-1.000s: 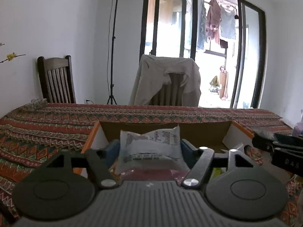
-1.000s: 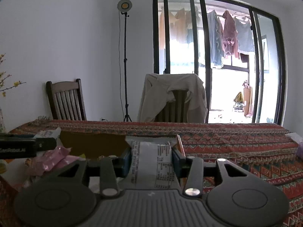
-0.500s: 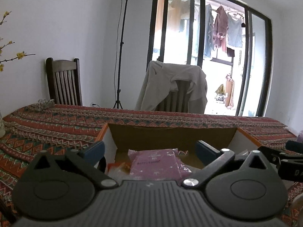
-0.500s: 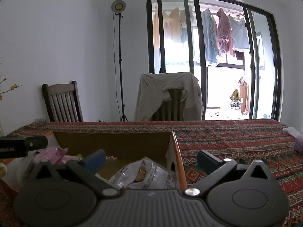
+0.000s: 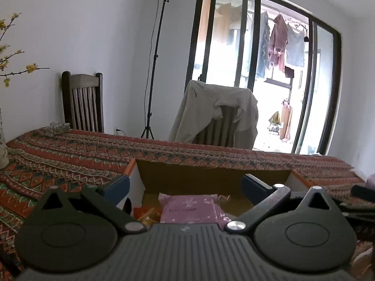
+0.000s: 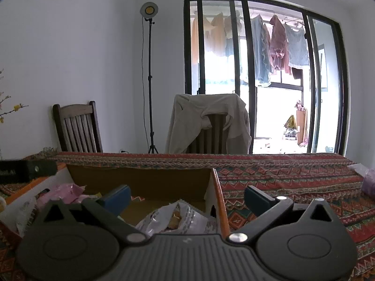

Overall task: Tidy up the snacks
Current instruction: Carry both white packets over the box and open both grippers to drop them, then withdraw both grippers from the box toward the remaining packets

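In cardboard box [image 5: 211, 178]: pink packet [image 5: 187, 208], clear packet [image 6: 173, 220], possibly others.

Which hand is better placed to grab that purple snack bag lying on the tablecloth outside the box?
Right. The purple bag lies on the right side; both grippers are open over the box.

The tongs' body hides the near half of the box [image 5: 211, 180]; print on the pink packet [image 5: 187, 207] is blurred.

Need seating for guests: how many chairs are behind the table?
2. A bare wooden chair stands against the wall at left; another chair, draped with a beige garment, stands before the window. The table hides their lower parts; others may be out of view.
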Motion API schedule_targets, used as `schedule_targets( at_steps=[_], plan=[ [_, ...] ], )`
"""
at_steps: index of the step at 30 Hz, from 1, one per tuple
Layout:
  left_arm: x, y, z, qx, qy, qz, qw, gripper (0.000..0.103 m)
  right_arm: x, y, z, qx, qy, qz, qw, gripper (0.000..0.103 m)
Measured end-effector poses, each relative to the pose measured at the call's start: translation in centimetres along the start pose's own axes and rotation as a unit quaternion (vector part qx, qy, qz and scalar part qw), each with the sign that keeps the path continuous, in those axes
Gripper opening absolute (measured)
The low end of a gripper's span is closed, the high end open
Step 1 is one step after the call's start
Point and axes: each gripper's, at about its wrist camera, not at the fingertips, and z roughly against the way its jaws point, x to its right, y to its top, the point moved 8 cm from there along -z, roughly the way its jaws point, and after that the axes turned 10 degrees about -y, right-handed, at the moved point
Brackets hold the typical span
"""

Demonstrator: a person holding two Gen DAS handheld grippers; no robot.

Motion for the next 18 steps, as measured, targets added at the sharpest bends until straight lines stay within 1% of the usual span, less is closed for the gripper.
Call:
schedule_targets(
  at_steps=[5, 8, 11, 13, 15, 18],
  plan=[
    [0.4, 1.3, 1.8, 0.010, -0.007, 0.009, 0.9999, 0.103, 0.1, 1.3, 1.7, 0.011, -0.012, 0.008, 1.000, 0.103],
    [0.4, 1.4, 3.1, 0.009, -0.012, 0.010, 0.9998, 0.103, 0.1, 1.9, 3.0, 0.012, -0.016, 0.010, 1.000, 0.103],
    [0.1, 0.8, 4.3, 0.002, -0.013, 0.011, 0.9999, 0.103, 0.1, 1.6, 4.3, 0.000, -0.014, 0.007, 1.000, 0.103],
    [-0.2, 0.2, 5.1, -0.006, -0.007, 0.009, 0.9999, 0.103, 0.1, 1.1, 5.0, -0.010, -0.012, 0.004, 1.000, 0.103],
    [-0.5, -0.6, 6.0, -0.012, 0.002, 0.005, 0.9999, 0.103, 0.1, 0.4, 5.9, -0.020, -0.009, -0.001, 1.000, 0.103],
    [-1.1, -2.0, 7.4, -0.026, 0.004, 0.007, 0.9996, 0.103, -0.1, -0.9, 7.1, -0.038, -0.006, -0.004, 0.999, 0.103]
  ],
)
